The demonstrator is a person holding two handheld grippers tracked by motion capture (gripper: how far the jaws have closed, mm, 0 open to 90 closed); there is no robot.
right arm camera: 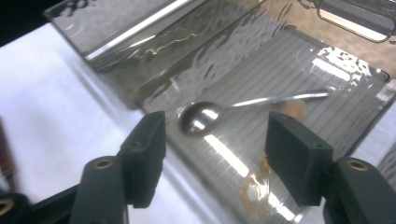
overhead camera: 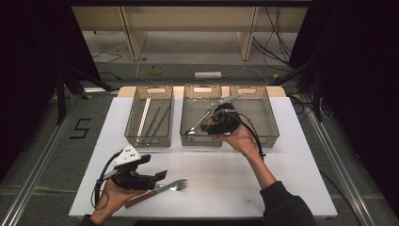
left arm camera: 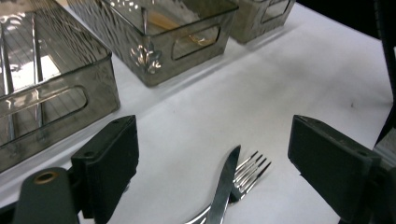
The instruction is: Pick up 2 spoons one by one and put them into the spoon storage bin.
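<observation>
Your right gripper [overhead camera: 210, 123] hangs over the middle bin [overhead camera: 188, 117], jaws wide apart and empty; the spoon [right arm camera: 219, 111] lies inside, so that one's sorted. Your left gripper [overhead camera: 162, 176] sits low, jaws spread, nothing clamped. Knife [left arm camera: 225, 184] and fork [left arm camera: 250, 170] wait crossed on the table [overhead camera: 226, 174], your next pickups I'd say.

White table [overhead camera: 282, 179] w/ 3 bins [overhead camera: 149, 117], knife [overhead camera: 155, 189], fork [overhead camera: 178, 186].
</observation>
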